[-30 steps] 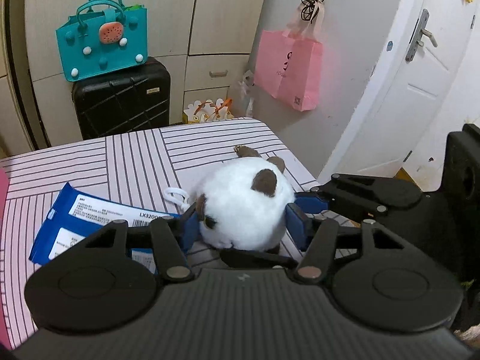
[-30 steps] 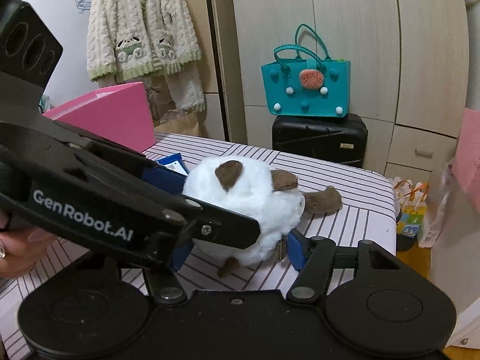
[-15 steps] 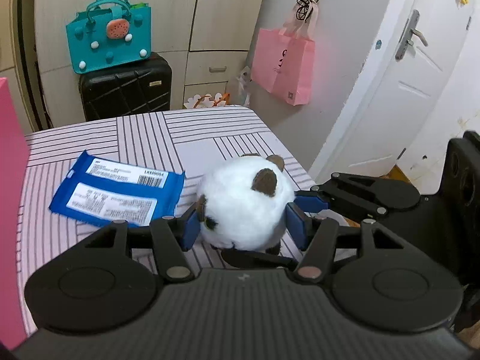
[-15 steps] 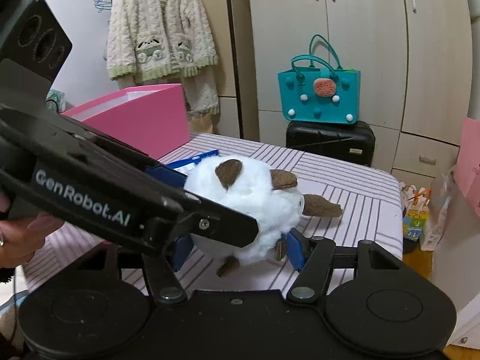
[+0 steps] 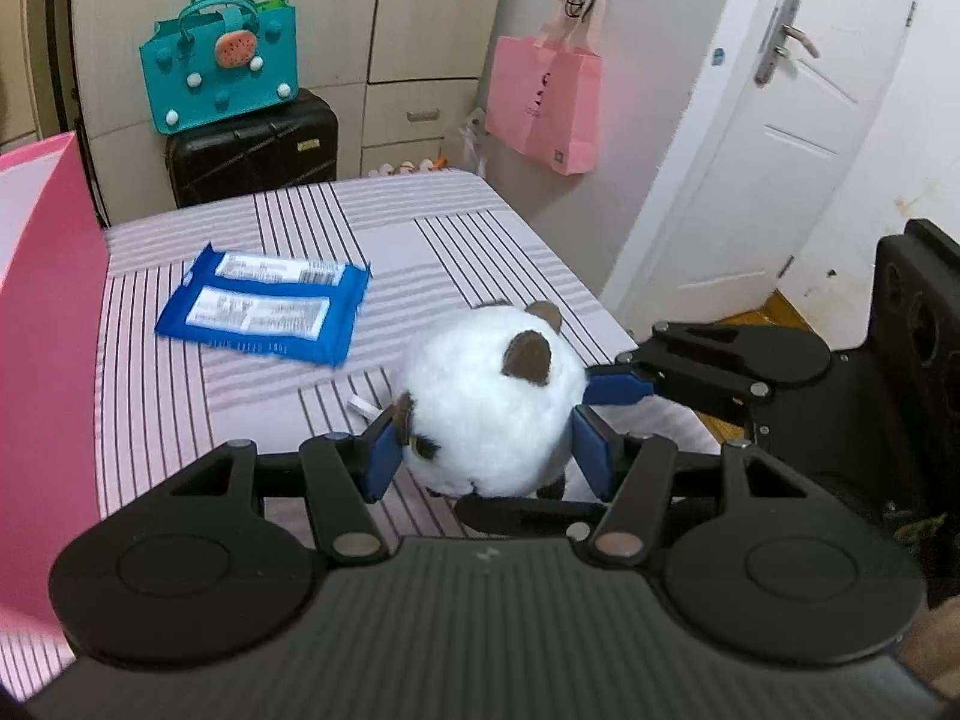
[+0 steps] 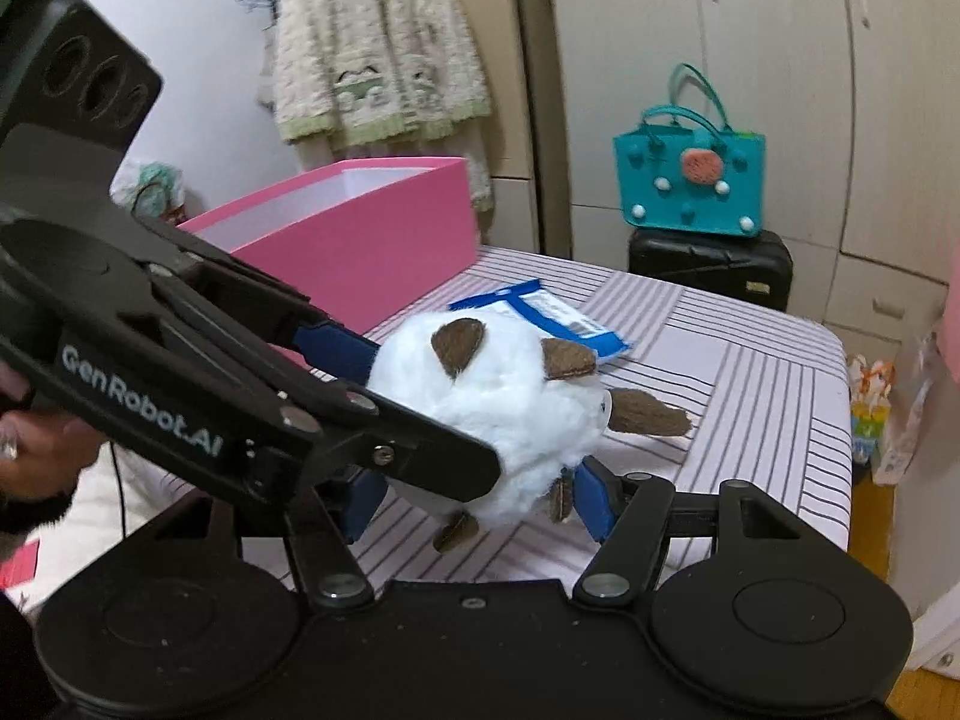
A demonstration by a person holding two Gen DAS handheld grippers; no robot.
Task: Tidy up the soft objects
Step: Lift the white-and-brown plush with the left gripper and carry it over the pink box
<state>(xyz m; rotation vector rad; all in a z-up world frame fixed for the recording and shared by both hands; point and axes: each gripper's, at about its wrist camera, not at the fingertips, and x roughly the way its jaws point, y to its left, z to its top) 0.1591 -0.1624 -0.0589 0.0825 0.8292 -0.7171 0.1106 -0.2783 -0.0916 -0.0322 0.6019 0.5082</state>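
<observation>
Plush cat (image 5: 489, 405), round and white with brown ears, sits pinched between both my tools above the striped table (image 5: 420, 240): my left gripper (image 5: 489, 450) squeezes its sides, my right gripper (image 6: 474, 498) clamps it too. Nearby lie a blue packet (image 5: 264, 312) and a pink box (image 6: 360, 240).
</observation>
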